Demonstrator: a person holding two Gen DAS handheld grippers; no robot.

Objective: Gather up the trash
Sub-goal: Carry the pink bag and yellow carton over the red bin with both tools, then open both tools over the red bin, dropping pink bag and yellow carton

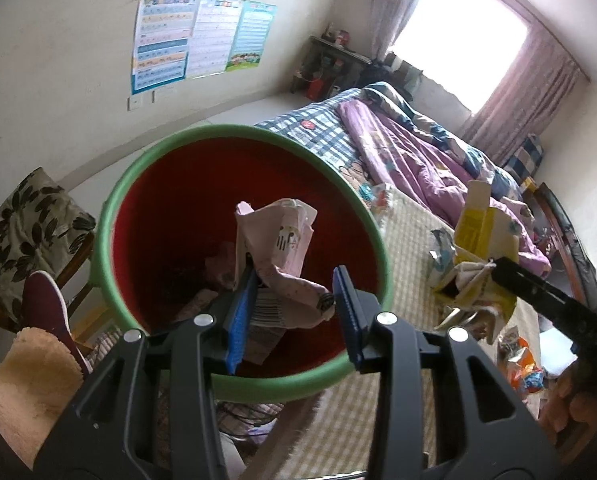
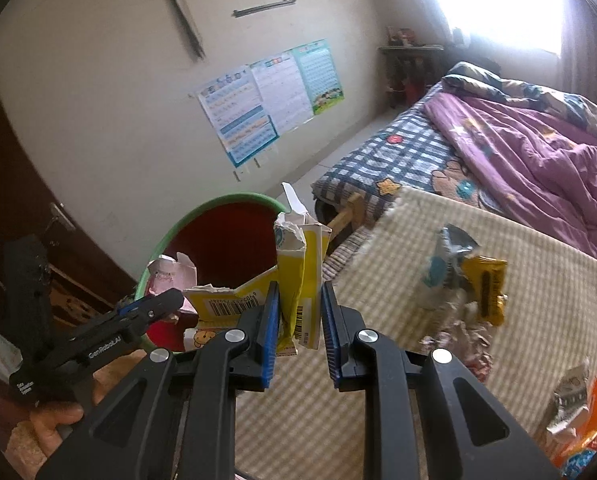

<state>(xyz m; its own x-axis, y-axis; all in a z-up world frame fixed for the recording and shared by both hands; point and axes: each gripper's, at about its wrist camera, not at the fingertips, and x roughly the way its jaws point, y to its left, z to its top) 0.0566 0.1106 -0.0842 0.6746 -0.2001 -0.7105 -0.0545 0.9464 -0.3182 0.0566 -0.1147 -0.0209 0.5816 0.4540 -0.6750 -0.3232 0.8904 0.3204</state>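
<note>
Left tool (image 1: 294, 280) partly hides pink wrapper (image 1: 276, 236) over bin (image 1: 234, 132).

The bin (image 1: 240, 256) stands left of the bed (image 1: 414, 240); wrappers (image 2: 464, 276) lie on the bed; posters (image 1: 202, 36) hang behind.

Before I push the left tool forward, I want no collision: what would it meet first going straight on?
The left tool points into the bin; first in line is the pink carton between its fingers, then probably the trash at the bottom.
</note>
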